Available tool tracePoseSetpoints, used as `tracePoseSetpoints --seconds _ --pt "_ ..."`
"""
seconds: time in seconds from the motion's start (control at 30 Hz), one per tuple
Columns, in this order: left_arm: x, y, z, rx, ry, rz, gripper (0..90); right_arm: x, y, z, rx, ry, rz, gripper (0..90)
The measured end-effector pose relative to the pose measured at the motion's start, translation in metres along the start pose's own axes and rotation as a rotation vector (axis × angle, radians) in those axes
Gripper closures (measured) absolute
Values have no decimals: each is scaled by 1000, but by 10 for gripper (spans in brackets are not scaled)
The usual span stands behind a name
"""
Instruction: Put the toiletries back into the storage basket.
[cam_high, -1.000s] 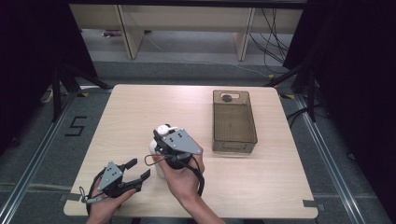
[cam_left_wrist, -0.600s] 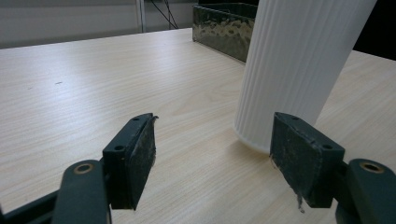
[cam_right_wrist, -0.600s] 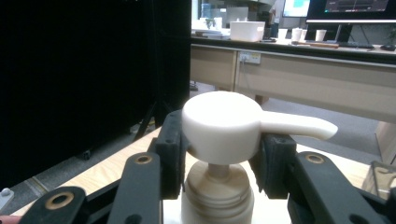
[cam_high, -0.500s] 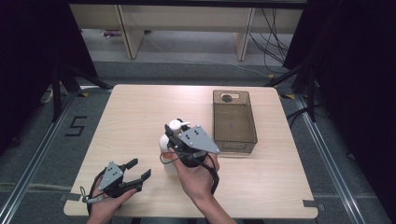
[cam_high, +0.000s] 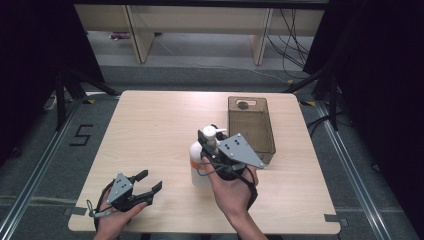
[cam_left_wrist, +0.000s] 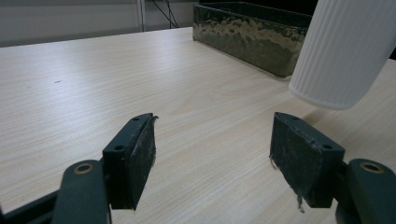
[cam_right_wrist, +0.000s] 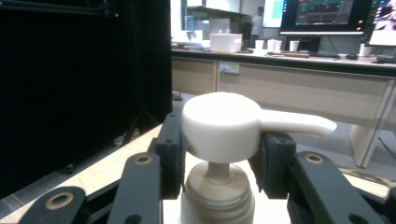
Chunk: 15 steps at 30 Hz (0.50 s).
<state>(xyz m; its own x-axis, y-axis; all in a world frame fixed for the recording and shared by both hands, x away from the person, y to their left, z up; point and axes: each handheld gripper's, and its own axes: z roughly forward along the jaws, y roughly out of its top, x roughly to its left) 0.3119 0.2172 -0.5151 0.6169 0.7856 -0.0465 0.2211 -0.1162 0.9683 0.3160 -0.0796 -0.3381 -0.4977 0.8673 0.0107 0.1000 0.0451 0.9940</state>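
Right gripper (cam_high: 212, 145) pinches pump bottle (cam_high: 199, 167) at neck, bottle upright, lifted off table (cam_high: 150, 130); bin (cam_high: 251, 131) just right of it. Left gripper (cam_high: 150, 182) spread wide, empty, farther from bin

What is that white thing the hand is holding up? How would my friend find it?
Look at the wooden table, then just left of the dark see-through bin. There the right gripper clamps a white pump bottle at its neck, lifted off the table. It is the only white, ribbed thing there, with a spout on top.
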Motion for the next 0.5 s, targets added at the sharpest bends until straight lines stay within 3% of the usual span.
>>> tracePoseSetpoints --seconds 0.13,0.2,0.23,0.27,0.37,0.4,0.5 --pt "1 0 2 -16 -9 12 305 -10 1 -8 1 -21 19 601" --pt "1 0 2 -19 -12 10 306 -15 2 -11 -8 -37 4 601" --pt "1 0 2 -16 -10 9 306 -19 2 -15 -1 -42 24 601" --pt "0 0 1 0 1 -2 306 -23 2 -16 -12 -55 7 601" --pt "0 0 1 0 2 -1 306 -27 2 -20 -6 -65 33 601" --pt "0 0 1 1 2 -2 306 -30 3 -22 -13 -75 14 601" --pt "0 -1 1 1 3 -4 306 -33 2 -24 -12 -80 27 601"
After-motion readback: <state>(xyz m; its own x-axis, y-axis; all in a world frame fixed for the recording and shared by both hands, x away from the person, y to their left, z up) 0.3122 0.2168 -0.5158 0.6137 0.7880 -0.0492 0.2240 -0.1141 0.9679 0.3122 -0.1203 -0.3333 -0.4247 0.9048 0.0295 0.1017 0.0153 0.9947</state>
